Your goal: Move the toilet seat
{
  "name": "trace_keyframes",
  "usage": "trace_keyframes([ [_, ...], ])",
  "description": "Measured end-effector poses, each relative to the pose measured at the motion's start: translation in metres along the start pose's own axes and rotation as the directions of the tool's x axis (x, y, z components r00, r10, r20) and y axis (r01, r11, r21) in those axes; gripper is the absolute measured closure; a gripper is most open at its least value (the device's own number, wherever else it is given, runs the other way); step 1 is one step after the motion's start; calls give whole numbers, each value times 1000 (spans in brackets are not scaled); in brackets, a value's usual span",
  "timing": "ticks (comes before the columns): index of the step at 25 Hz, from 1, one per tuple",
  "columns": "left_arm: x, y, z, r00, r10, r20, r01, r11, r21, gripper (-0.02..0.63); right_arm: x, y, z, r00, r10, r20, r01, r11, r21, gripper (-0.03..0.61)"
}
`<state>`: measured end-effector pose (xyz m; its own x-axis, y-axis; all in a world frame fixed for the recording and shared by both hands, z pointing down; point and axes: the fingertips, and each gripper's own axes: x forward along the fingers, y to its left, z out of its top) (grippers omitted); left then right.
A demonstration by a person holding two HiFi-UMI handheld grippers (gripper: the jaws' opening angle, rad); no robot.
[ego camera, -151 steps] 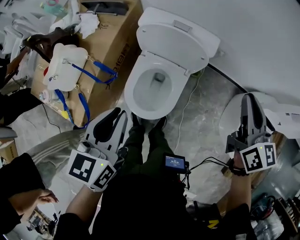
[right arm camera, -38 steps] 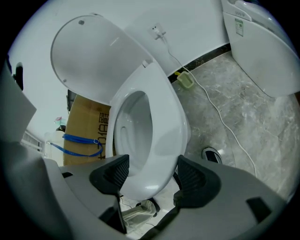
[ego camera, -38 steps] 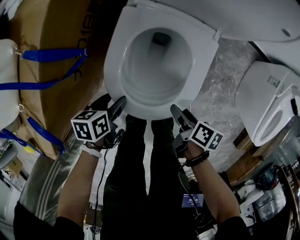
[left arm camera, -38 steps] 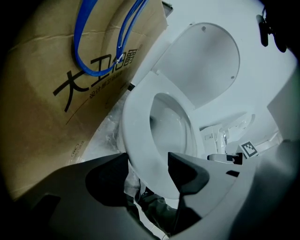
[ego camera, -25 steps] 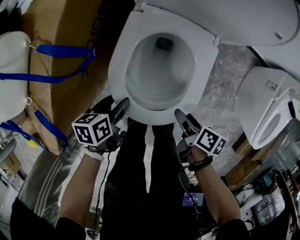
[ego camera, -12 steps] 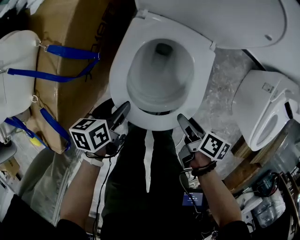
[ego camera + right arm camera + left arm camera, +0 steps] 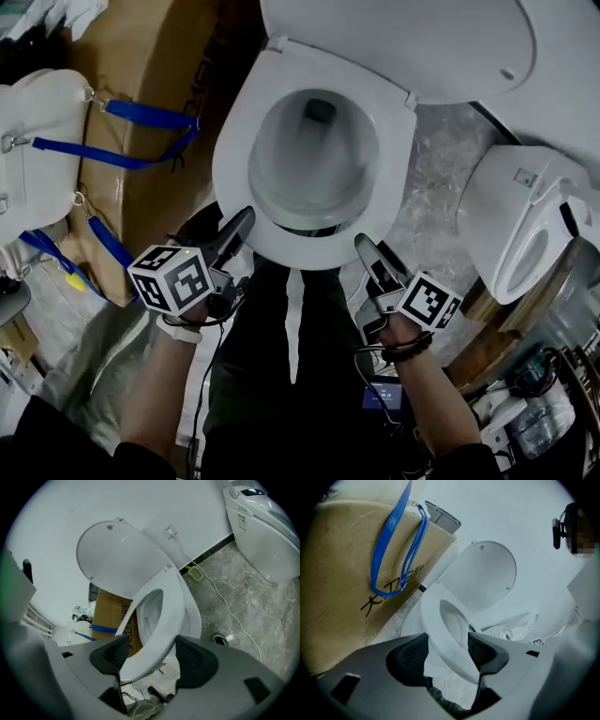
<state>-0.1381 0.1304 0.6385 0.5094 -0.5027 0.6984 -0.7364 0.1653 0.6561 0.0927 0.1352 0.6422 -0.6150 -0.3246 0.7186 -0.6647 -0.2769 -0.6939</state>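
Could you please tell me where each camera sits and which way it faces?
Head view: on the person's head, facing steeply down at the toilet seat and raised lid; forearms, left gripper and right gripper show.
Left gripper view: on the left gripper, facing along its own jaws, shut on the seat's front rim, toward lid and cardboard box.
Right gripper view: on the right gripper, facing along its own jaws, shut on the seat, toward lid and second toilet.
Shared: all show seat and lid.

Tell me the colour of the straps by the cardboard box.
Blue straps, clearest in the left gripper view.
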Motion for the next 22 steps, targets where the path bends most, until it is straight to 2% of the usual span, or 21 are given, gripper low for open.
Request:
trace_keyframes([
  [4,-5,-11,10,1000,0,10,0,1000,24,360,-11,4,8,1000,-11,14,12,1000,-25,264],
  [14,-12,-28,24,999,-6,46,5,1000,26,360,-24,21,19,994,92,59,-95,993,63,265],
  [19,-16,-39,34,999,-14,48,12,999,40,360,-37,25,22,995,64,70,-65,998,17,265],
  [22,-19,-45,40,998,-19,52,17,999,42,360,-42,34,21,993,84,83,-88,995,38,265],
])
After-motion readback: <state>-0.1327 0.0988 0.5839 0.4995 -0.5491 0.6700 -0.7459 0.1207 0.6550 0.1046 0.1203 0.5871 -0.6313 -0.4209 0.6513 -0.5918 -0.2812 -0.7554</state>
